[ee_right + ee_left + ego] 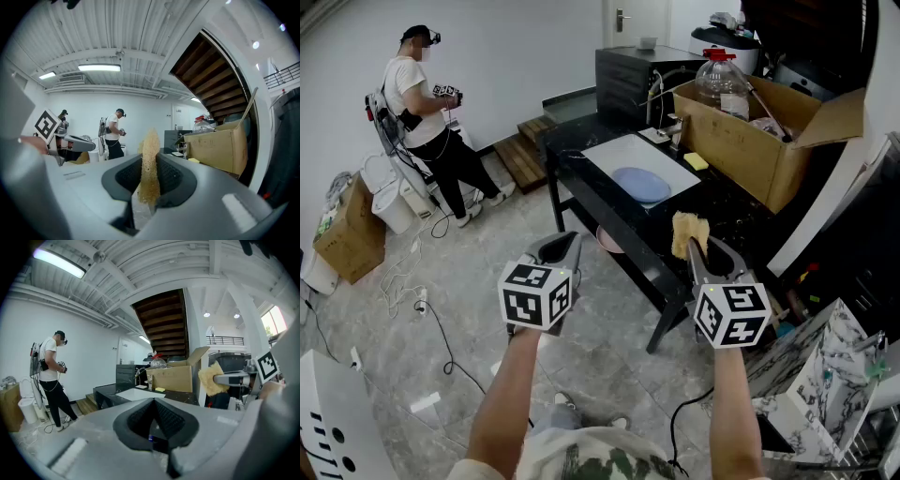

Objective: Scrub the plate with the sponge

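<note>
**Current state.** The right gripper [697,249] is closed on the sponge [688,231]. The right gripper view shows the sponge squeezed thin between the pads, with its upper part standing out past the jaw tips. The left gripper [563,242] has its jaws together with nothing between them. Both grippers are held up on the near side, well apart from the surface [598,208].

**Location of the work item.** The plate [641,184] lies flat on a white mat [620,153] on the dark surface, beyond the grippers. A cardboard box [741,141] stands to the right of the mat, and a second sponge [696,161] lies just beside the box. A person [424,108] stands at far left, clear of the work area.

**Handling notes.**
- Sponge: judged soft and light. It compresses fully under the jaws, so only the protruding part is available for scrubbing. The present hold, low on its body, suits this.
- Plate: judged rigid, smooth and probably breakable. It is likely to slide on the mat when rubbed. Steady it at the rim with the left gripper, taking hold on the near-left edge, before pressing the sponge onto its face.

**Progress.** Scrubbing has not begun; sponge and plate are apart.
</note>
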